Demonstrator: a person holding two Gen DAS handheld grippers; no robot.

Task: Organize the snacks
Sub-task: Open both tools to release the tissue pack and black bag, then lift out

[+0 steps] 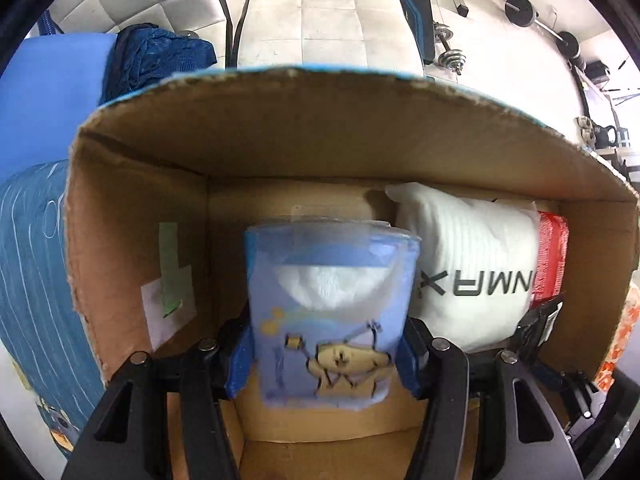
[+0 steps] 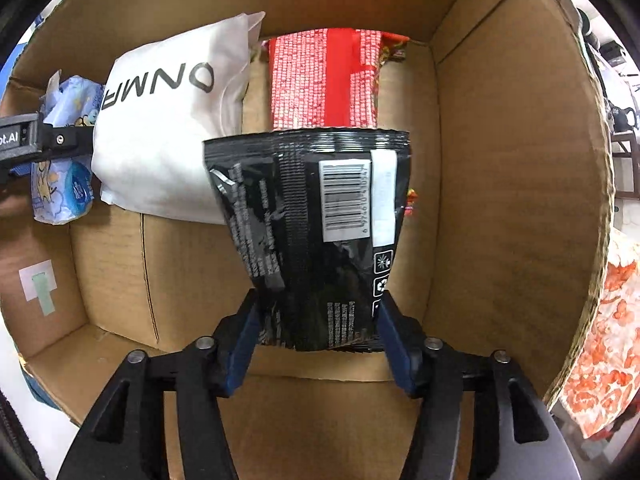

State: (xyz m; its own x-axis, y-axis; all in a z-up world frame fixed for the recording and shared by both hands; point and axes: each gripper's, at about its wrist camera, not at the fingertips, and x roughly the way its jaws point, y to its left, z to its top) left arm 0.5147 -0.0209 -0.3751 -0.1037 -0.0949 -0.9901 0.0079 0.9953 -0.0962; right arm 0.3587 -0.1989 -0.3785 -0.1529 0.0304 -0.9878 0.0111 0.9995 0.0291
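Observation:
Both grippers reach into an open cardboard box. My left gripper is shut on a light blue packet with a cartoon print, held upright inside the box. A white packet lies just right of it, then a red packet. In the right wrist view my right gripper is shut on a black snack bag with a barcode, held above the box floor. The white packet and red packet lie behind it. The blue packet and the left gripper's finger show at far left.
A blue patterned bag stands left of the box, with dark blue fabric behind. An orange-and-white printed item lies right of the box. A white tiled floor and dumbbells are beyond. The box's right wall is near the black bag.

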